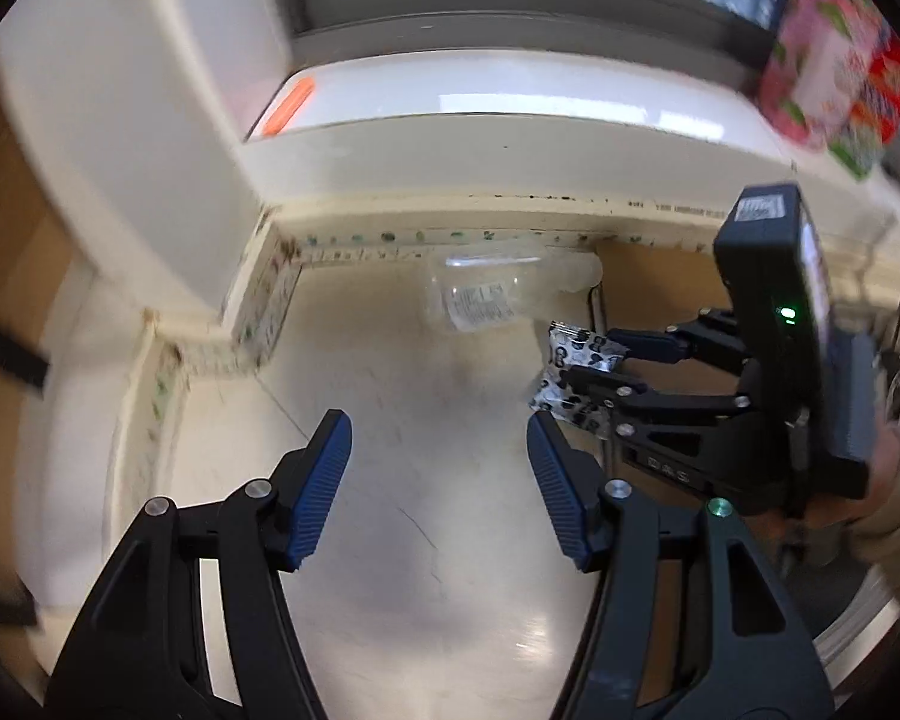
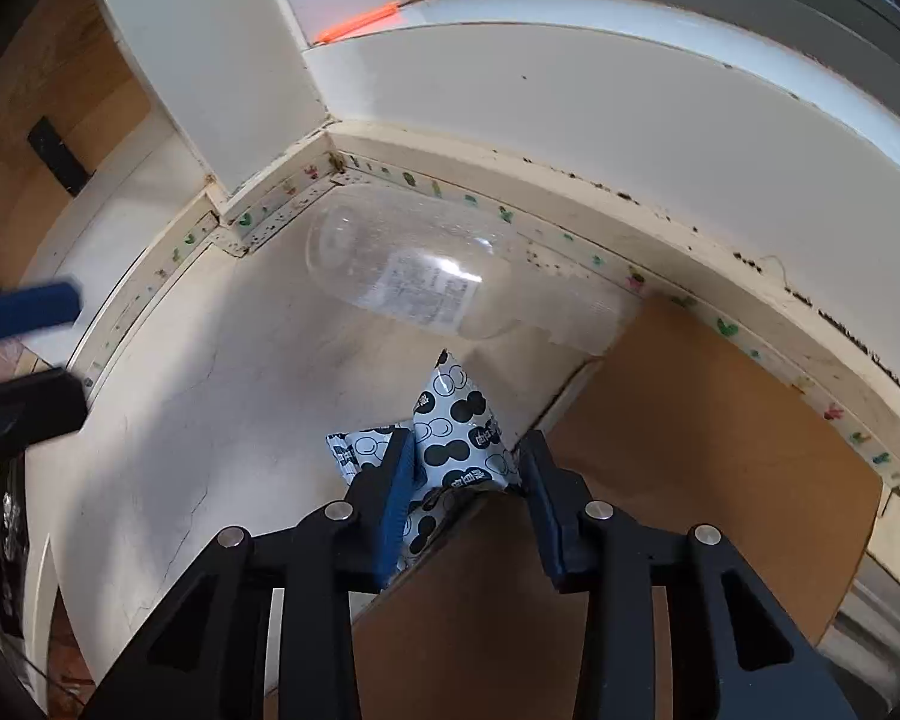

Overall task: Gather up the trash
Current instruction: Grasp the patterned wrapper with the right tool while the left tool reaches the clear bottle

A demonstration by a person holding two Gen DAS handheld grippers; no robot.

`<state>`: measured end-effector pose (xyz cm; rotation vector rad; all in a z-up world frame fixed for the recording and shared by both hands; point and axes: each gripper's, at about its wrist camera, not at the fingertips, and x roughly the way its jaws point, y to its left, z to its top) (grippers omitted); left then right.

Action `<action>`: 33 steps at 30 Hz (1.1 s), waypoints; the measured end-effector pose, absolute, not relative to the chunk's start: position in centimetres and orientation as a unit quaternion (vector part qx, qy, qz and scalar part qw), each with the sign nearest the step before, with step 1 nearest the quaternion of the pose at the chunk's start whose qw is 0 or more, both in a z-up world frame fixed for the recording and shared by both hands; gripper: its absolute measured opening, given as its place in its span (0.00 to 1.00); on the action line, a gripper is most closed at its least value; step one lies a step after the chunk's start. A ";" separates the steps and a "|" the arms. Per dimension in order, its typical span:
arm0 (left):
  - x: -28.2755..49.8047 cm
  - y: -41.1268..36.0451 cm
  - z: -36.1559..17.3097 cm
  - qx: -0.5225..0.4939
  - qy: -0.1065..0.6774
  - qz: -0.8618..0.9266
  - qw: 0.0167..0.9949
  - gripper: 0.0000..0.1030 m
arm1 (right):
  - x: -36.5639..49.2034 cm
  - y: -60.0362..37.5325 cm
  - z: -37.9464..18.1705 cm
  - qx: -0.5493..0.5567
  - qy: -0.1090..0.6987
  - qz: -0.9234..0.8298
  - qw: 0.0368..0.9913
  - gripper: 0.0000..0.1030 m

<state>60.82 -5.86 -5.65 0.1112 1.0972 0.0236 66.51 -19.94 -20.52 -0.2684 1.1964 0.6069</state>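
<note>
A black-and-white spotted snack wrapper [image 2: 459, 432] lies on the pale floor beside a brown cardboard sheet [image 2: 708, 420]. My right gripper [image 2: 468, 459] is around it, a finger on each side, jaws partly closed and touching it; the left wrist view shows the wrapper [image 1: 576, 360] between those fingers [image 1: 642, 345]. A clear plastic bottle [image 2: 414, 270] with a printed label lies on its side by the wall, beyond the wrapper; it also shows in the left wrist view [image 1: 480, 294]. My left gripper [image 1: 438, 456] is open and empty above bare floor, left of the right gripper.
A cream wall with a stained baseboard [image 2: 570, 234] runs behind the bottle and meets a white pillar [image 2: 210, 60] at a corner. A window sill with an orange tag [image 1: 288, 102] is above. A colourful printed bag [image 1: 834, 72] hangs at the upper right.
</note>
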 end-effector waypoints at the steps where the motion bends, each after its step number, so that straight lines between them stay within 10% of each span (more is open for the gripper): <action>1: 61.4 -6.2 -5.9 0.074 0.523 0.007 0.849 0.56 | 66.4 -19.8 -20.4 -0.126 0.549 0.283 0.776 0.33; 6: 63.6 -7.6 -6.7 0.161 0.528 -0.019 0.833 0.56 | 65.9 -20.6 -19.8 -0.105 0.539 0.302 0.779 0.22; 33: 73.6 -13.4 -14.1 0.391 0.528 -0.104 0.747 0.57 | 68.0 -30.6 -20.2 0.148 0.553 0.286 0.768 0.21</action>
